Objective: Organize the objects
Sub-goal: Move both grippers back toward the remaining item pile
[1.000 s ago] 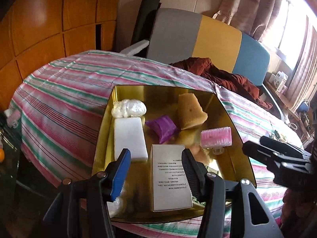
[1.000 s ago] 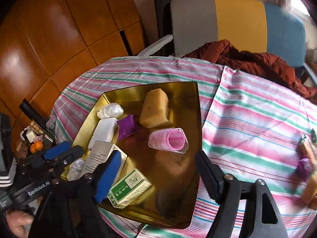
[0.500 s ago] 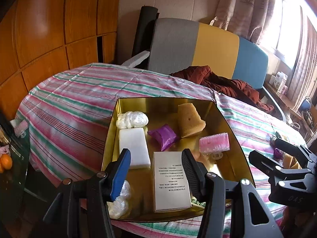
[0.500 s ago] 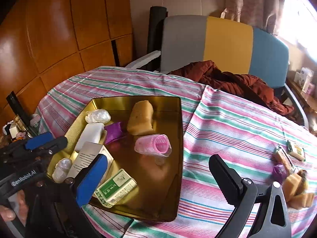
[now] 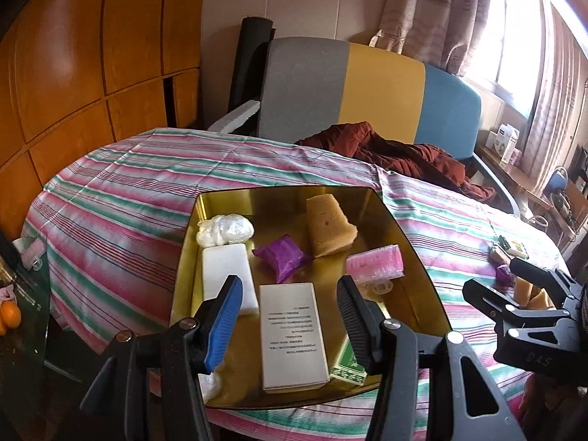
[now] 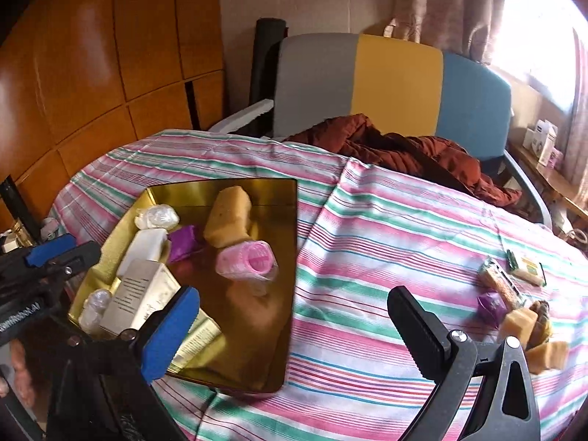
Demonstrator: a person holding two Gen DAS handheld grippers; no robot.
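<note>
Tray (image 5: 422, 268), gold, on striped tablecloth (image 5: 121, 191), approx half full. Contents, left-wrist view: white wad (image 5: 225, 228) at 11 o'clock; white block (image 5: 224, 273) at 9; purple packet (image 5: 281, 257) centre; sponge (image 5: 329, 225) at 1; pink brush (image 5: 375, 266) at 3; white box (image 5: 292, 334) at 6; green box (image 5: 347, 365) at 5, partly hidden behind finger.

Outstanding: small cluster on cloth, well apart from tray, at 3 o'clock in right-wrist view: snack bar (image 6: 501, 286), purple packet no. 2 (image 6: 490, 305), sponge pieces (image 6: 516, 325), flat sachet (image 6: 529, 270). Est. task a little past midway; these likely next for tray.

Left gripper (image 5: 290, 312): jaws part open, nothing between pads, hovers above white box, no contact seen.

Right gripper (image 6: 294, 327): jaws spread wide, empty, over tray's right edge and bare cloth.
</note>
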